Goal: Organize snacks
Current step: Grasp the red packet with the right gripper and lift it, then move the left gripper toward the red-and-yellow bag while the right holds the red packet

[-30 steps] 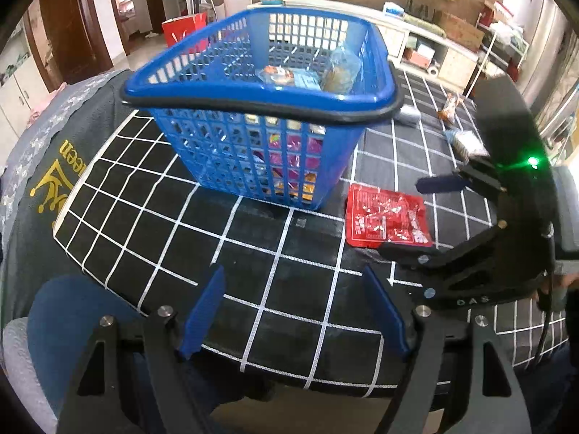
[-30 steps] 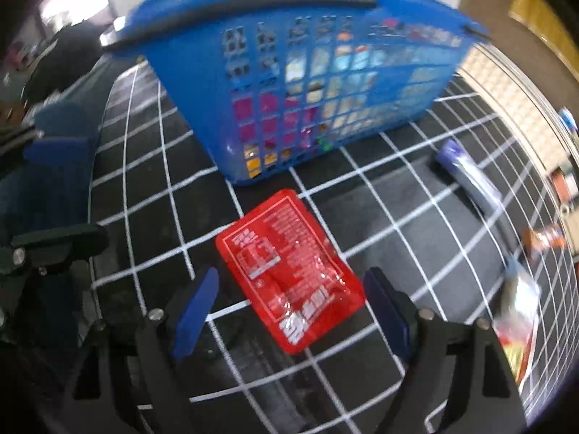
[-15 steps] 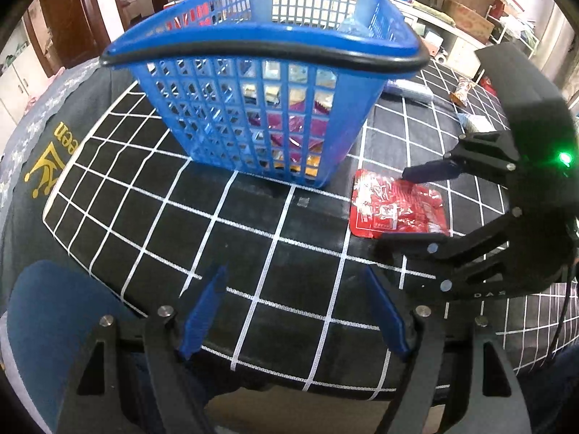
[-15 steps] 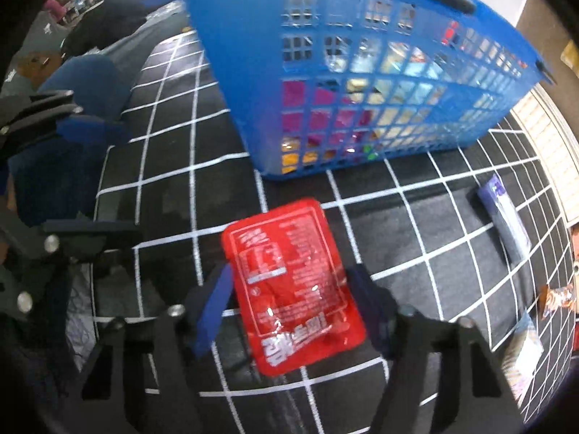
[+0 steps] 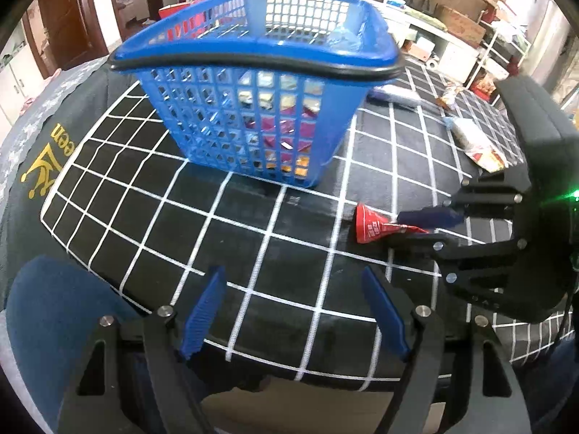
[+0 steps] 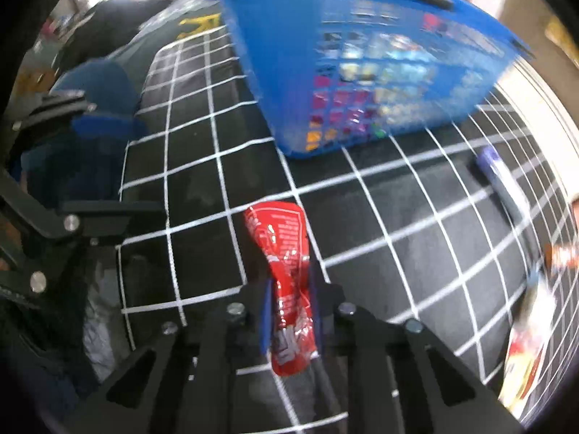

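A red snack packet [image 6: 286,260] is squeezed between the blue pads of my right gripper [image 6: 289,311], which is shut on it, crumpling it lengthwise. From the left wrist view the same red packet [image 5: 372,226] pokes out of the right gripper [image 5: 416,224] just above the checked cloth. A blue mesh basket [image 5: 260,54] with several snacks inside stands beyond it; the basket [image 6: 362,54] fills the top of the right wrist view. My left gripper [image 5: 296,311] hangs open over the cloth's near edge with nothing between its fingers.
A black cloth with white grid lines [image 5: 181,217] covers the table. Loose snacks lie to the right: a purple-ended long packet [image 6: 503,181], a clear bag [image 5: 474,141] and a small orange wrapper [image 6: 561,253]. Shelves and boxes stand in the background.
My right gripper closed from wide open onto the red packet, folding it narrow. The left gripper stayed open and nearly still; the basket sits a bit farther off in its view.
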